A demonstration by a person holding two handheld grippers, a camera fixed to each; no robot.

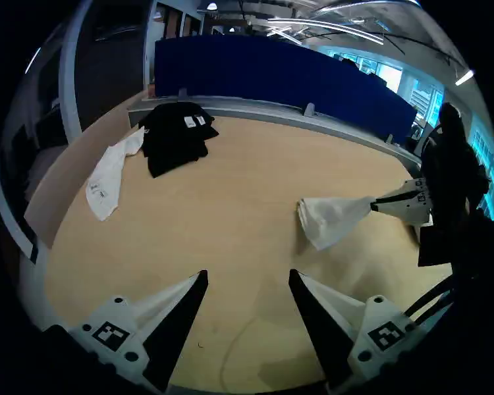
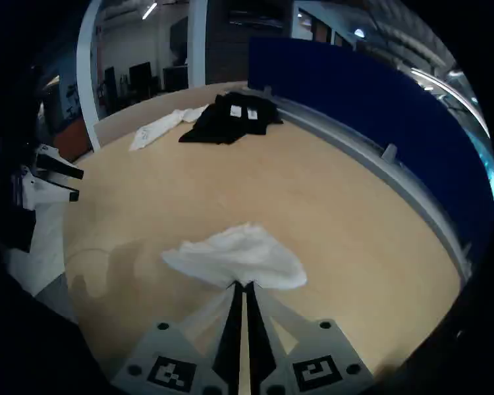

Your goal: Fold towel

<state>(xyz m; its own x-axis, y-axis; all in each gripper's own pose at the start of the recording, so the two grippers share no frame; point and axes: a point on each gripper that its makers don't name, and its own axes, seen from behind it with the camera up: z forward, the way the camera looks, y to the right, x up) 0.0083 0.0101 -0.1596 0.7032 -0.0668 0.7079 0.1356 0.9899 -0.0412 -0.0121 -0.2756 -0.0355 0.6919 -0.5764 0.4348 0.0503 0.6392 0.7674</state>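
A white towel [image 2: 237, 258] lies bunched on the light wooden table [image 2: 326, 204], and my right gripper [image 2: 243, 286] is shut on its near edge. In the left gripper view the same towel [image 1: 327, 217] sits at the right of the table [image 1: 234, 191], pinched at its right end by the right gripper [image 1: 377, 205]. My left gripper [image 1: 248, 282] hovers over the table's near side, open with nothing between its fingers. In the right gripper view the left gripper [image 2: 74, 184] shows at the far left, off the table's edge.
A pile of black clothes [image 1: 176, 135] and another white cloth [image 1: 109, 174] lie at the far left of the table. A blue partition [image 1: 280, 76] runs along the far edge. A person in dark clothes [image 1: 454, 178] stands at the right.
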